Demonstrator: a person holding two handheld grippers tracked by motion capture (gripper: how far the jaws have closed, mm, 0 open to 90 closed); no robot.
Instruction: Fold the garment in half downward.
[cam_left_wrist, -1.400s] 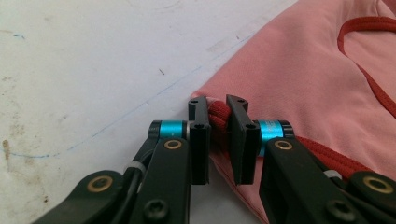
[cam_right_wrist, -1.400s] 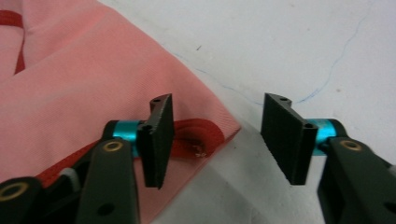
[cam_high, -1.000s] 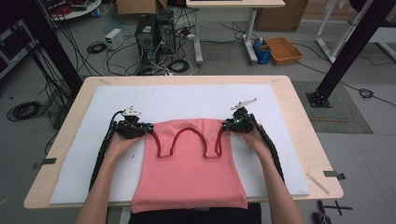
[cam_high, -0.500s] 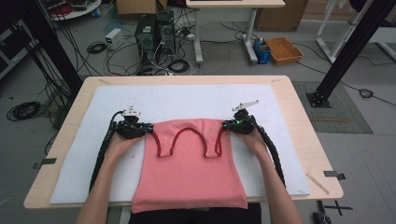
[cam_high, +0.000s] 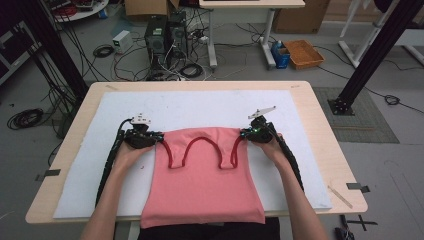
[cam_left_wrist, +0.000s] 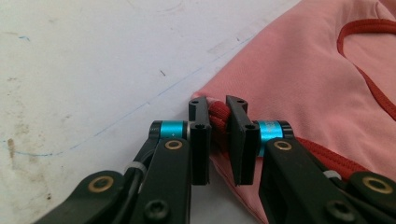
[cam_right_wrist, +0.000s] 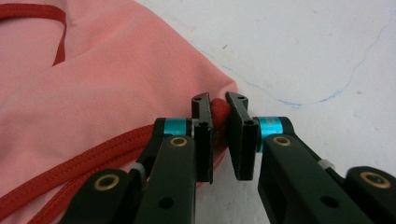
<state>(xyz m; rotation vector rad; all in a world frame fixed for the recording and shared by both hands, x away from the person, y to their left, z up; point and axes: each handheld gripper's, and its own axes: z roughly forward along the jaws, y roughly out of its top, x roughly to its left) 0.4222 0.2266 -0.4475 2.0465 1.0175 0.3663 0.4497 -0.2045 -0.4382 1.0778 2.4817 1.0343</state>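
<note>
1. High view: the pink tank top (cam_high: 202, 185) lies flat on the white mat (cam_high: 200, 107) that covers the table (cam_high: 320, 145), hem toward you and straps pointing away. Your left tool (cam_high: 159, 138) sits at the left shoulder corner and your right tool (cam_high: 243, 134) at the right one – both at the very tips of the straps.

2. Left gripper view: your left tool (cam_left_wrist: 218, 109) is pinched on the bunched red binding (cam_left_wrist: 215, 116) at the strap's end, with cloth plainly between the pads. The binding is the thickest, firmest part of the garment, so it looks like a sound place to hold.

3. Right gripper view: your right tool (cam_right_wrist: 218, 106) has just been closing and now pinches the red edge of the other strap end.

4. Handling, as a judgement: the top looks light, thin and limp – it will sag and fold wherever unsupported. Keep both corners equally taut, or the body will likely wrinkle or slide on the mat.
</note>
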